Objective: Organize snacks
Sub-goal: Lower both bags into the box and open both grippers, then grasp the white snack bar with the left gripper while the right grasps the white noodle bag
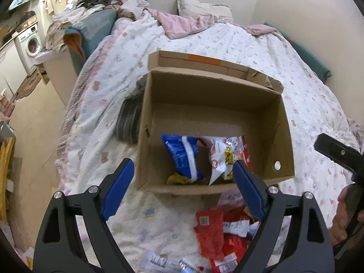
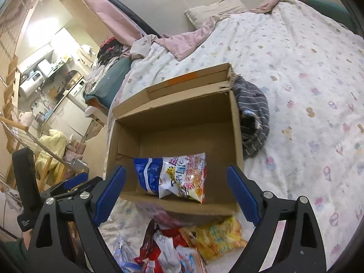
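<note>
From your left wrist camera, you see one cardboard box [image 1: 213, 104] standing open on the bed [image 1: 295, 68], its far flap folded back. Two snack bags lie inside, against the near wall: a blue bag [image 1: 183, 157] on the left and a white bag [image 1: 219, 159] on the right, touching each other. Your left gripper [image 1: 183, 186] is spread wide and holds nothing; its blue pads [image 1: 118, 188] frame the box's near edge. Below the box, a loose pile of snack packets [image 1: 218, 234] lies on the bedspread, mostly red ones with a few silvery wrappers at the bottom edge; the count is unclear because they overlap. A grey striped garment [image 1: 128, 120] lies pressed against the box's left side. At the right edge you can see part of your other tool.

From your right wrist camera, the same single box [image 2: 175, 136] shows the same two bags, blue [image 2: 147, 175] and white [image 2: 184, 177], the white one overlapping the blue. Your right gripper [image 2: 176, 193] is likewise released, jaws far apart, nothing between them. Nearer to you the pile [image 2: 173, 248] includes one yellow bag [image 2: 213, 236], red and pale wrappers. The near box wall stands between the pile and the bags inside. The striped garment [image 2: 254, 118] sits by the box's right side here. One pillow [image 2: 213, 9] lies at the head of the bed.
</note>
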Action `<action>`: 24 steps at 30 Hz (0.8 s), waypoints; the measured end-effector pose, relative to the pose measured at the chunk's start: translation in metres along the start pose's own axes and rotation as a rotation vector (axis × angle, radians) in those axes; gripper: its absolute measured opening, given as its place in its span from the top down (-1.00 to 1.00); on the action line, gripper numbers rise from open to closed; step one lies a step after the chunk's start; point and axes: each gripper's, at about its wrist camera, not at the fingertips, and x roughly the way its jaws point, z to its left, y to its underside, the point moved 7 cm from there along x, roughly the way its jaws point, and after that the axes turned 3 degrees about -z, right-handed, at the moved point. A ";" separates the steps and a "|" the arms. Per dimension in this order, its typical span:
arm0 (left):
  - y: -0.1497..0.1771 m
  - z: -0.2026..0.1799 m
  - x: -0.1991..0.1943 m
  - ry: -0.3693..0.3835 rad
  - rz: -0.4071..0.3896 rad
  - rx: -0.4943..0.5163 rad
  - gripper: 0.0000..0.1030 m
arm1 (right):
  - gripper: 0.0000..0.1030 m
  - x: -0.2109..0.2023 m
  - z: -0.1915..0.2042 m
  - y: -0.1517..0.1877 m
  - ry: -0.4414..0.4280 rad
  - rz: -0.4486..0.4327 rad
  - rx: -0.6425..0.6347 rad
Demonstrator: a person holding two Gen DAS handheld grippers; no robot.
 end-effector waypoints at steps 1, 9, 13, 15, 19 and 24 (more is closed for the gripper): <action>0.004 0.004 -0.003 -0.004 0.005 -0.013 -0.67 | -0.79 -0.004 -0.001 0.001 -0.002 -0.002 0.007; 0.035 0.024 -0.016 -0.029 0.047 -0.071 -0.67 | -0.79 -0.031 -0.004 0.030 0.016 0.018 0.016; 0.044 0.029 -0.026 -0.034 0.045 -0.079 -0.67 | -0.79 -0.037 -0.004 0.045 0.025 0.032 0.018; 0.049 0.030 -0.030 -0.041 0.045 -0.078 -0.67 | -0.79 -0.040 -0.003 0.051 0.032 0.036 0.009; 0.059 0.035 -0.034 -0.047 0.057 -0.087 -0.67 | -0.79 -0.045 -0.004 0.062 0.047 0.045 0.010; 0.073 0.033 -0.034 -0.048 0.083 -0.087 -0.67 | -0.79 -0.051 -0.013 0.080 0.062 0.070 0.041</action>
